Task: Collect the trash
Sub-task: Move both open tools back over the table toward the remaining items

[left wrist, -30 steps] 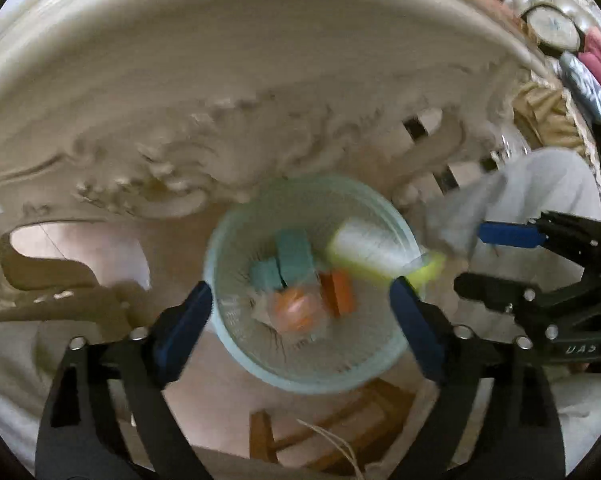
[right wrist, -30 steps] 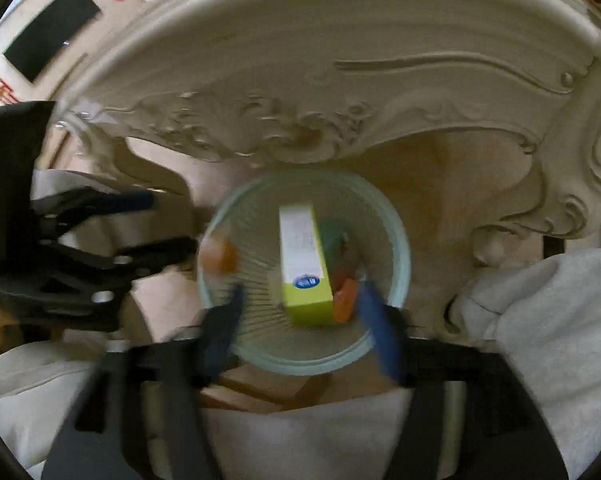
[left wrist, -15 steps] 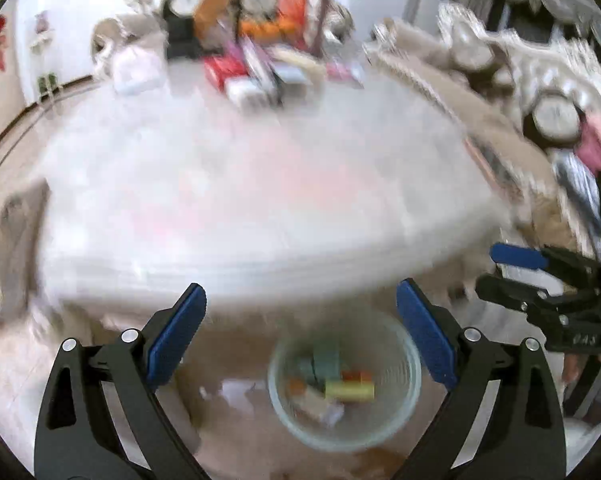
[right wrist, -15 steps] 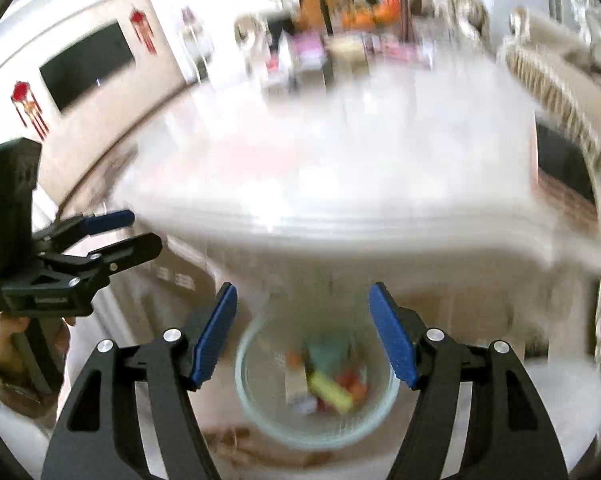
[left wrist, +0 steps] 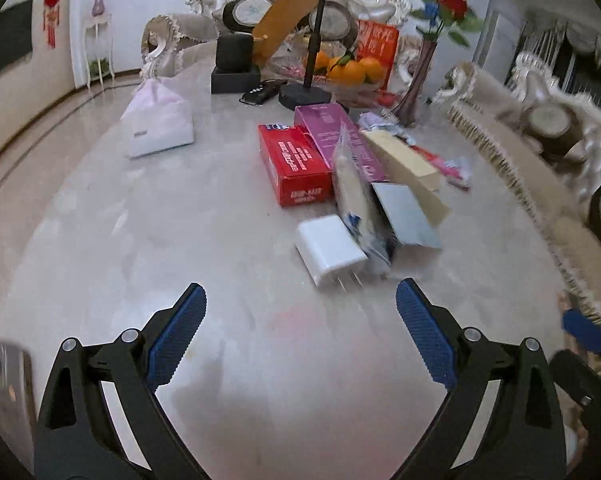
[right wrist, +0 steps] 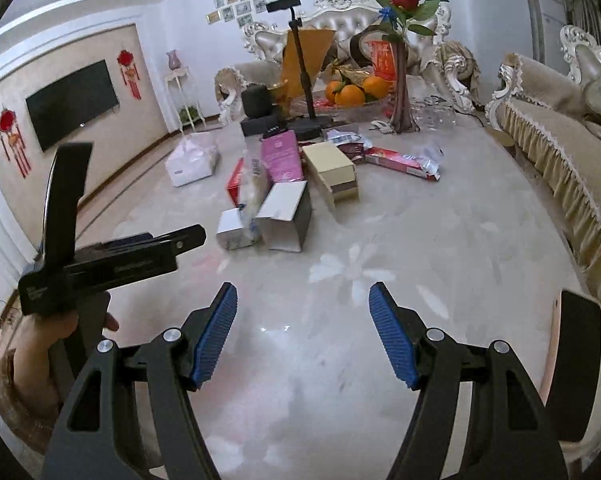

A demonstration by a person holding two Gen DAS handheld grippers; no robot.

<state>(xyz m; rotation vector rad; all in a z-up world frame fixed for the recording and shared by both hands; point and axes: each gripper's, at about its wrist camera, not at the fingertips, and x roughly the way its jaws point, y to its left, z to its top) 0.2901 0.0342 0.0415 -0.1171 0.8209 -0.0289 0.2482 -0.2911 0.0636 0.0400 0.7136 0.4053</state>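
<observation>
The trash is a loose cluster of empty packages in the middle of the pale marble table (left wrist: 140, 220): a small white cardboard box (left wrist: 330, 250) nearest to you, a crinkled clear plastic bag (left wrist: 360, 196) leaning against it, a grey open carton (left wrist: 404, 216) touching the bag, and behind them a flat red box (left wrist: 294, 166) and a pink box (left wrist: 332, 132).

Your left gripper (left wrist: 298, 334) hangs over bare table with its blue pads wide apart and nothing between them. Your right gripper (right wrist: 302, 334) is also open and empty.

The pieces touch each other, so a grip on the white box can drag the plastic bag and tip the grey carton. The bag is thin and probably slips from the pads if you pinch only its edge.

Further back stand a purple glass vase with red roses (right wrist: 402, 96) and a dish of oranges (right wrist: 350, 90); a long reach can knock them, and they are not trash. Your two grippers are near each other, so they may collide if both go for the same piece.
</observation>
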